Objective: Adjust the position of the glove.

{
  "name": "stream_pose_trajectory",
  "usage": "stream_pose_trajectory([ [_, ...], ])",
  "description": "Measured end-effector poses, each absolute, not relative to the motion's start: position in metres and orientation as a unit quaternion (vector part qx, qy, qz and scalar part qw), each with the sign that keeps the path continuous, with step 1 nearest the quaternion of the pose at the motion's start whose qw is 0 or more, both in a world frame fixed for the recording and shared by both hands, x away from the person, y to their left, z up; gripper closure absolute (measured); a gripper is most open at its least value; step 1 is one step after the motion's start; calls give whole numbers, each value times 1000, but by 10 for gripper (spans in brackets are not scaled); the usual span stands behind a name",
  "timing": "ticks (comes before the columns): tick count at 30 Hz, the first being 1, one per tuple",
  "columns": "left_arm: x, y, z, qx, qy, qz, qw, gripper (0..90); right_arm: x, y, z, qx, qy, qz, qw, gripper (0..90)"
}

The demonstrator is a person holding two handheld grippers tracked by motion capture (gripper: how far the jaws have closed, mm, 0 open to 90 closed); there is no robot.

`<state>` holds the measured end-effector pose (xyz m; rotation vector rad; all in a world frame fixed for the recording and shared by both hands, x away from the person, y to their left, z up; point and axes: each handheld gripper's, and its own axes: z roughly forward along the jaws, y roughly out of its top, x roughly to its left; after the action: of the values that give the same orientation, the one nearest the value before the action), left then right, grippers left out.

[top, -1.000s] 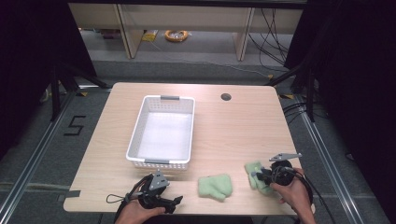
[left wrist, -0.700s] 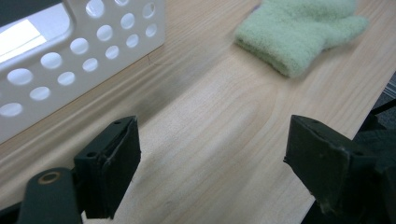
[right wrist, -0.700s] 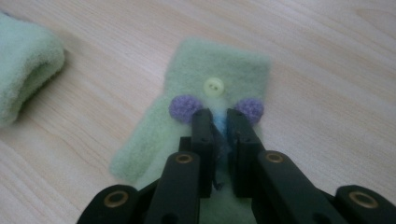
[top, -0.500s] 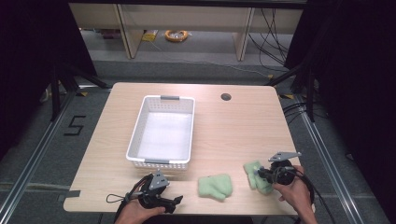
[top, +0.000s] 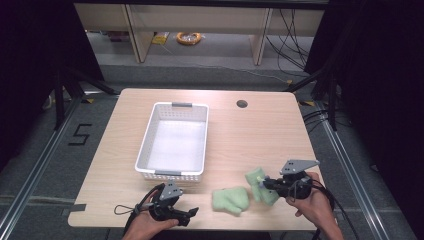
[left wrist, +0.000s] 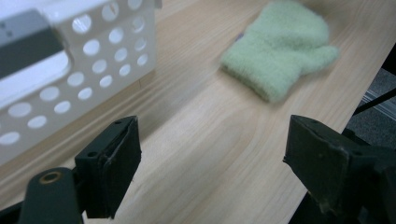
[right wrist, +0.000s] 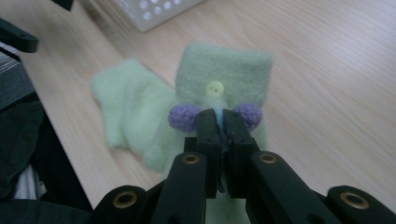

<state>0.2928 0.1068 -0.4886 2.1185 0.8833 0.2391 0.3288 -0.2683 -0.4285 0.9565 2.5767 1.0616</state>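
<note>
Wooden table (top: 250, 135) up front, white basket (top: 150, 145) sitting on it with nothing inside. Right gripper (right wrist: 217, 122) has just clamped its jaws on a green mitten (right wrist: 224, 70), between the two purple pom-poms, and it's come up off the table since a second ago. Second mitten (top: 231, 200) lies flat just beside it. Left gripper (left wrist: 210, 154) hovers wide, nothing between its jaws.

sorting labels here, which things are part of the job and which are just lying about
In the job: held mitten, right gripper shut on it, second mitten, basket.
Lying about: left gripper open and idle, coil on the floor.
</note>
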Motion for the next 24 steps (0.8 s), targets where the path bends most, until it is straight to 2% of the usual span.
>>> stream_pose_trajectory([
  [12,299,82,-476,848,318,92,414,190,331,-215,-426,243,905,344,54,876],
  [24,306,65,-473,853,299,90,418,224,337,-186,-438,193,926,322,26,875],
])
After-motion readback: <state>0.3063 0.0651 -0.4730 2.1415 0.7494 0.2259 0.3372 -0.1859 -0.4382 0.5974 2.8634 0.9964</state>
